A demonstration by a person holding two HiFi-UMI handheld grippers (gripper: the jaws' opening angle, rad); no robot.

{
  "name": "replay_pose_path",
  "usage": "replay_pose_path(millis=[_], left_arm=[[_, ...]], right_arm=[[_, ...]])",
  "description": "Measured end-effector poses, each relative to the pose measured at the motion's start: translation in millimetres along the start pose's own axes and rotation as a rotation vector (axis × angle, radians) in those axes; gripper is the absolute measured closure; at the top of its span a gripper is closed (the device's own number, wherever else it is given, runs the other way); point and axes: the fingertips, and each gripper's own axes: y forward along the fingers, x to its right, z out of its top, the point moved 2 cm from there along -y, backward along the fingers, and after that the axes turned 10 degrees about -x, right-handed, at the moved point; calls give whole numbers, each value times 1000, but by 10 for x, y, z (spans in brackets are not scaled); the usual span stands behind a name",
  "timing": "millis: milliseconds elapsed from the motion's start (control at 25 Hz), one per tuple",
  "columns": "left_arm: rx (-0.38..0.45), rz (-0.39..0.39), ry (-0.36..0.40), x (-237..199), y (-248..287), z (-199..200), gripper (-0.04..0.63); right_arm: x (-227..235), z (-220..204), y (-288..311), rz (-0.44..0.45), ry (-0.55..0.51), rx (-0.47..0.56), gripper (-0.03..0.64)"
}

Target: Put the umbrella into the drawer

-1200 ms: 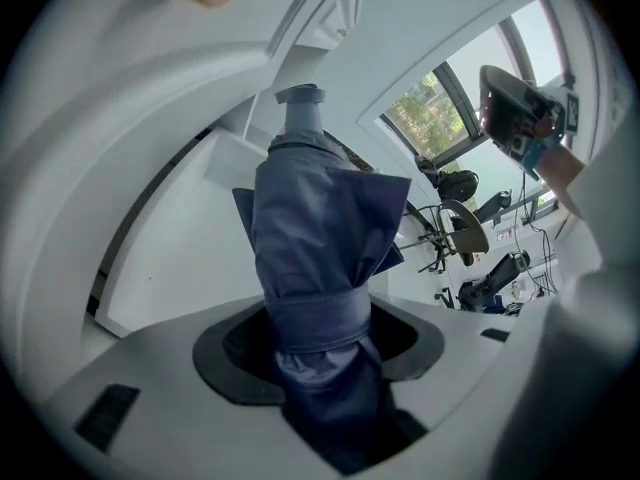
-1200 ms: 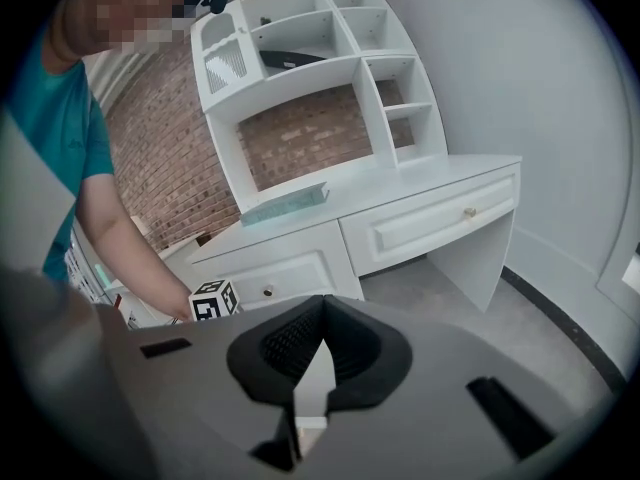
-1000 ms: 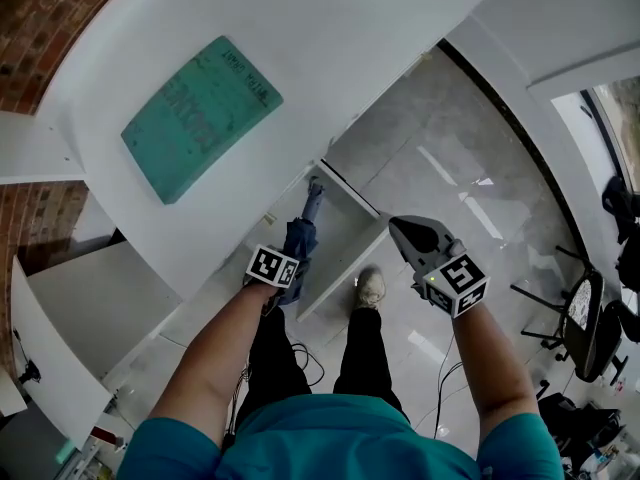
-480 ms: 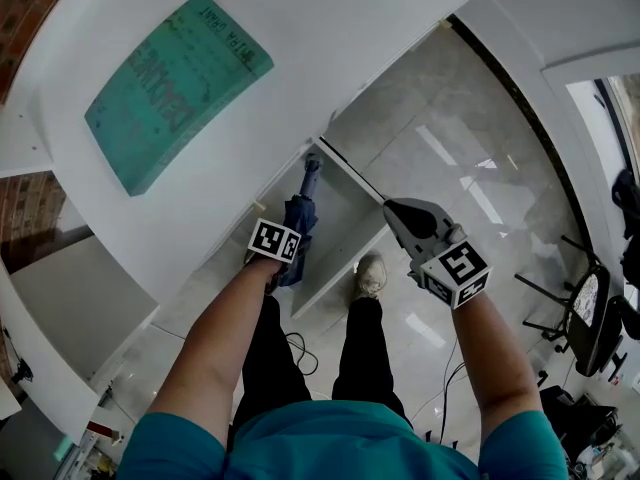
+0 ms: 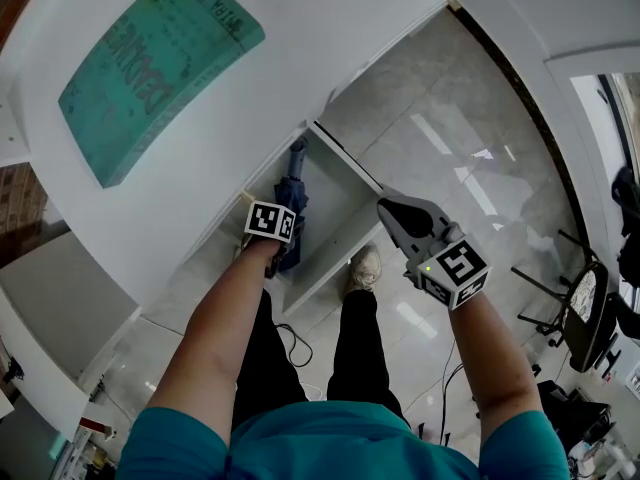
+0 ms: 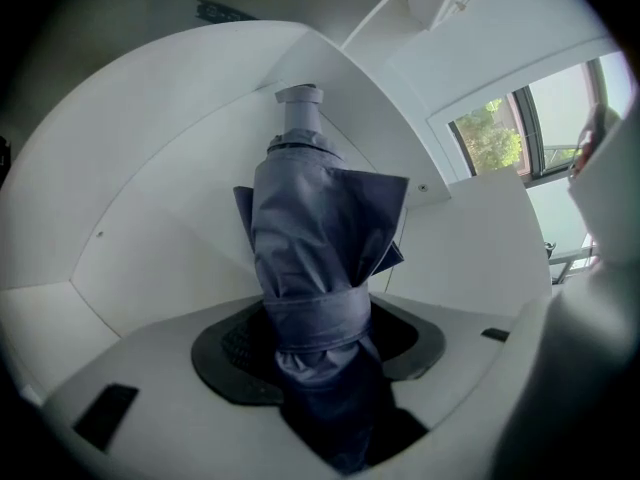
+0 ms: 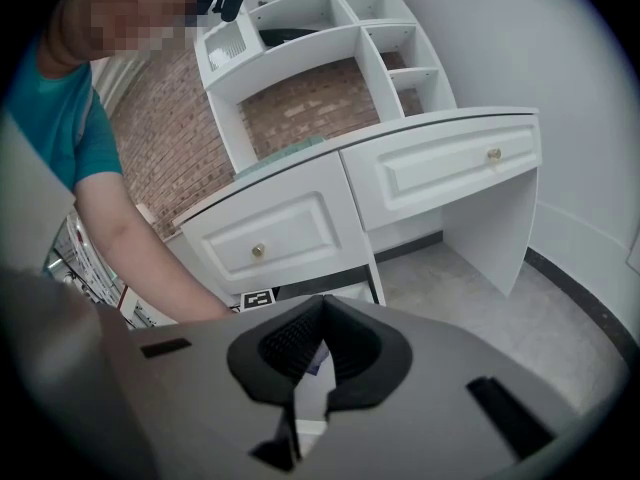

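A folded dark blue umbrella point(image 5: 293, 190) hangs point-down inside the open white drawer point(image 5: 343, 161) under the desk. My left gripper point(image 5: 277, 240) is shut on its strapped lower part, with the marker cube facing up. In the left gripper view the umbrella point(image 6: 320, 248) stands up from between the black pads point(image 6: 400, 340), and the drawer's white walls point(image 6: 150, 238) close in around it. My right gripper point(image 5: 388, 208) hovers beside the drawer's outer corner, above the floor. Its jaws point(image 7: 322, 313) meet at the tip with nothing between them.
A green mat point(image 5: 150, 63) lies on the white desk top. A shoe point(image 5: 365, 268) and a cable point(image 5: 290, 348) are on the tiled floor below the drawer. The right gripper view shows two closed drawers with brass knobs point(image 7: 258, 251), and open shelves point(image 7: 300, 28) above.
Both grippers have sunk lower. The umbrella has gone down deeper into the open drawer, still held by the left gripper. The right gripper stays shut and empty.
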Motion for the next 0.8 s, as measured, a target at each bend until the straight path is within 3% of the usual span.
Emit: replay_pose_path(millis=[480, 800], left_arm=[[70, 12, -23, -93, 141, -11, 325], [109, 36, -23, -31, -90, -54, 282]], right_arm=[[-65, -90, 72, 14, -4, -16, 595], [-126, 24, 41, 8, 4, -6, 595]])
